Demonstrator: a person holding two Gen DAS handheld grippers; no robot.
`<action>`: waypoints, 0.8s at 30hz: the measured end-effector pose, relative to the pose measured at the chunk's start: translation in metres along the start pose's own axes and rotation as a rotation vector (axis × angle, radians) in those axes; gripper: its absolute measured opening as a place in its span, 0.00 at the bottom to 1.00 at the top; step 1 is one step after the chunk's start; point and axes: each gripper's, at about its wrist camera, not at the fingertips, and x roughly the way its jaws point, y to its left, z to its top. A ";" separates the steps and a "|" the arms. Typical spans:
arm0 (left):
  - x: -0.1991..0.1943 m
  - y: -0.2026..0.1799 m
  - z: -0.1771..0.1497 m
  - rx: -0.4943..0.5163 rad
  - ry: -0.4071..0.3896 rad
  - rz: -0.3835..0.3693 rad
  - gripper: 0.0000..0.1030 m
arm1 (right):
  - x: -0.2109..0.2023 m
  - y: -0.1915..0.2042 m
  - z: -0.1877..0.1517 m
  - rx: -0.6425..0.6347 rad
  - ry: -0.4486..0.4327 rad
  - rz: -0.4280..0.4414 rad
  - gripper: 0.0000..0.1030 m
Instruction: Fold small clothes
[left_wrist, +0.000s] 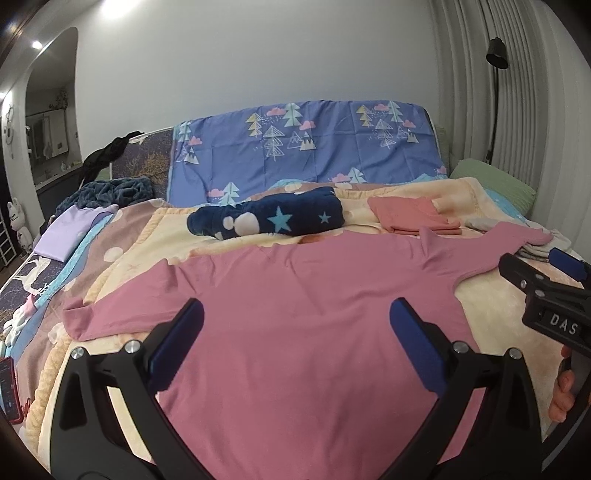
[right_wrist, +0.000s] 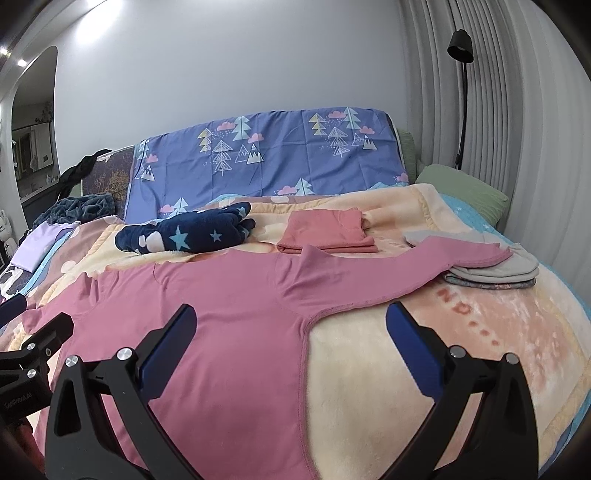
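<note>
Both the left claw (left_wrist: 295, 325) and the right claw (right_wrist: 290, 328) gape wide, holding nothing, over the pink shirt (left_wrist: 288, 295) spread flat on the bed's blanket (right_wrist: 461, 332).

Pink long-sleeve top (left_wrist: 295, 302) is spread flat on the bed, both sleeves out to the sides, collar pointing at the headboard. Right sleeve end lies over a grey folded stack (right_wrist: 495, 275). Behind it sits a folded coral piece (right_wrist: 328, 230), maybe a shirt.
</note>
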 end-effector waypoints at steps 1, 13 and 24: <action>0.002 0.000 -0.001 0.011 0.019 -0.015 0.98 | 0.000 0.000 -0.001 0.003 0.001 -0.002 0.99; 0.004 -0.008 -0.010 0.061 0.055 -0.034 0.98 | 0.007 -0.004 -0.005 0.034 0.060 -0.039 0.99; 0.008 -0.005 -0.015 0.043 0.086 -0.063 0.98 | 0.020 -0.012 -0.009 0.045 0.148 -0.096 0.99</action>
